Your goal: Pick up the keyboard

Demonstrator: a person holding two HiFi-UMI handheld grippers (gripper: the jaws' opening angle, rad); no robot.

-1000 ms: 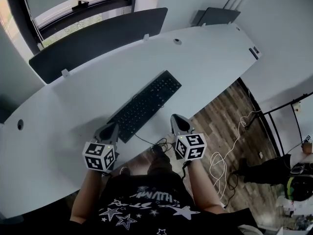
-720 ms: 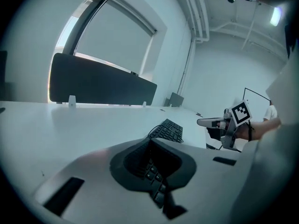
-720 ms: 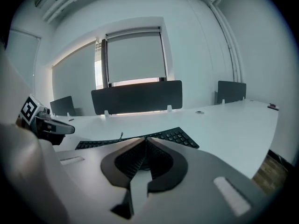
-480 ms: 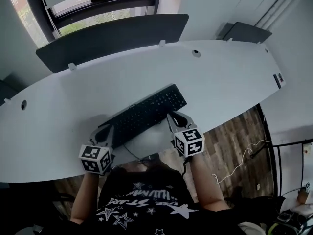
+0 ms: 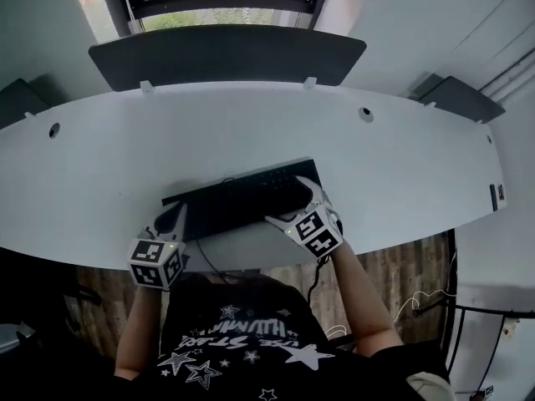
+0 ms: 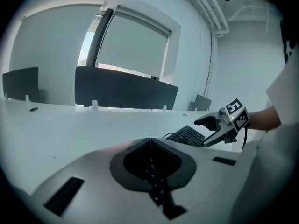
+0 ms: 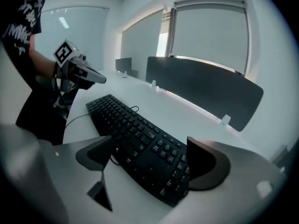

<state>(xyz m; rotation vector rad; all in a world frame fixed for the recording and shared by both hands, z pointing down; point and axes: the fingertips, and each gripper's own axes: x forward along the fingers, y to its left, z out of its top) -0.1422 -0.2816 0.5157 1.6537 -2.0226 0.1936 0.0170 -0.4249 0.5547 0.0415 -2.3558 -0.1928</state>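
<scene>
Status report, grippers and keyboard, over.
Left gripper shut, empty, at keyboard left end. Right gripper just opened, jaws straddling right end, not gripping. Keyboard flat on desk.

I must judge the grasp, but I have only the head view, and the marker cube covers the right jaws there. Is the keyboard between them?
Observer: Yes. The right gripper has just been opening its jaws. In its own view the end of the keyboard lies between them, and no pad presses on it.
Operator: And the left gripper?
Observer: The left gripper is shut, jaw tips together, with nothing gripped.
</scene>
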